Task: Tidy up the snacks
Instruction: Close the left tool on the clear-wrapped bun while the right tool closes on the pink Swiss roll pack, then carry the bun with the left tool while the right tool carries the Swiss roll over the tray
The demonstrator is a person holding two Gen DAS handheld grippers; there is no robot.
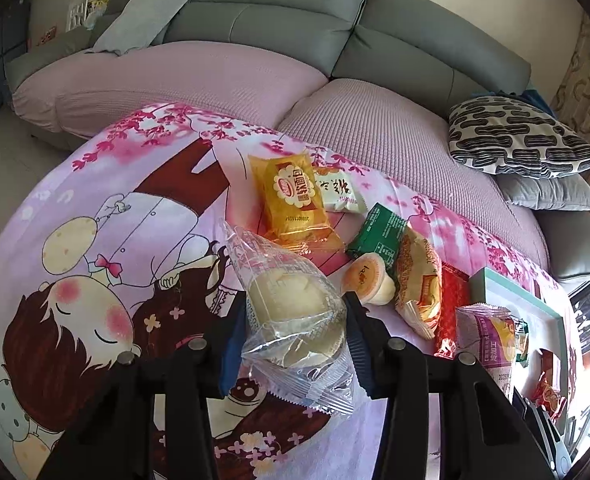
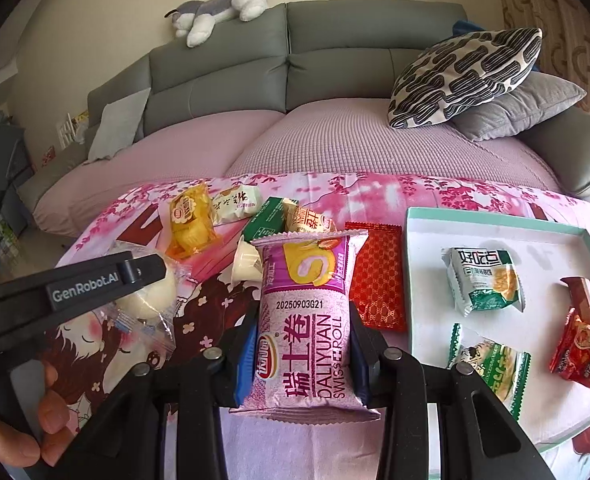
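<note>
Swiss roll packet clamped between right fingers; left fingers clamp clear-wrapped cake.

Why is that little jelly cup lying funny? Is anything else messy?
The jelly cup lies tipped on its side among the loose snacks, leaning against the green packet. The yellow bread pack overlaps the white packet. Nothing looks spilled or torn. Four snacks sit apart from each other in the tray.

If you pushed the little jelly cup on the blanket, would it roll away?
Probably a bit: the jelly cup lies tipped on its round side. The soft blanket and the green packet beside it would likely stop it. It looks small and light.
</note>
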